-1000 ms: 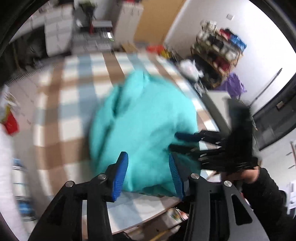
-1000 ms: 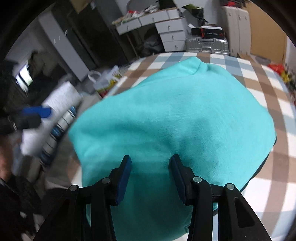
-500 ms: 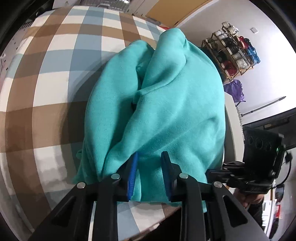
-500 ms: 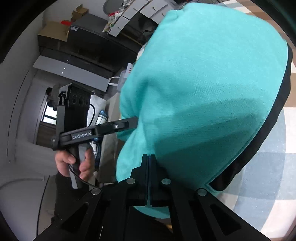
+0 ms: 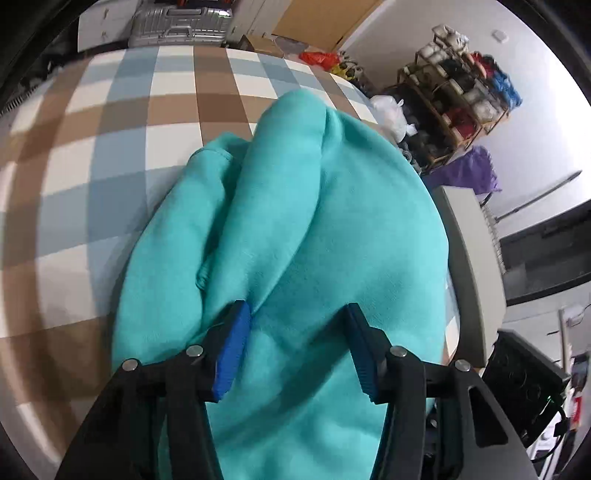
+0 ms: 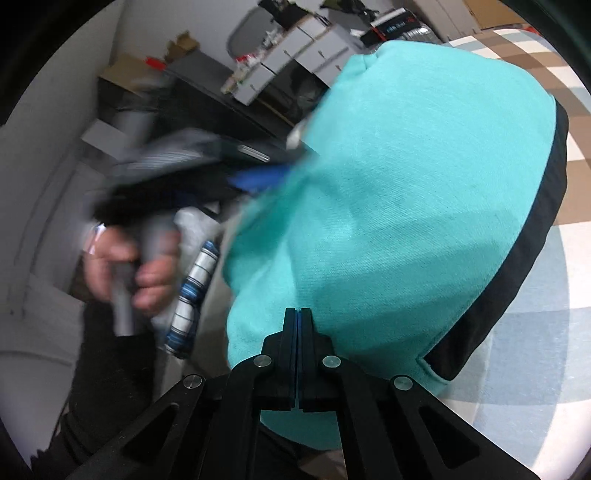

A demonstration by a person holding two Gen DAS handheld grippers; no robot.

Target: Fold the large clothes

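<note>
My right claw (image 6: pixel 298 354) is pinched shut on the teal sweatshirt's (image 5: pixel 303 236) near hem at the checked tabletop (image 5: pixel 122 110) edge, while my left claw (image 5: pixel 295 347) is opening over loose fabric (nothing gripped), so lifting now could skew the fold.

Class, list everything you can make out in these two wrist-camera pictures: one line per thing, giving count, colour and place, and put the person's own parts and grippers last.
Garment: one, turquoise with a black band, bunched on the table's near side.
Tablecloth: one, brown, blue and cream checks, covering the table.
Suitcase: one, silver, beyond the table's far edge.
Shelf rack: one, wooden, full of mixed items, by the white wall.
Purple bag: one, below the rack.
Drawer units: white, several, at the back; count unclear.
Hand: one, blurred, gripping a handle.
Left gripper: black, blue pads, jaws opening over the garment.
Right gripper: black, shut on the garment's edge.
</note>
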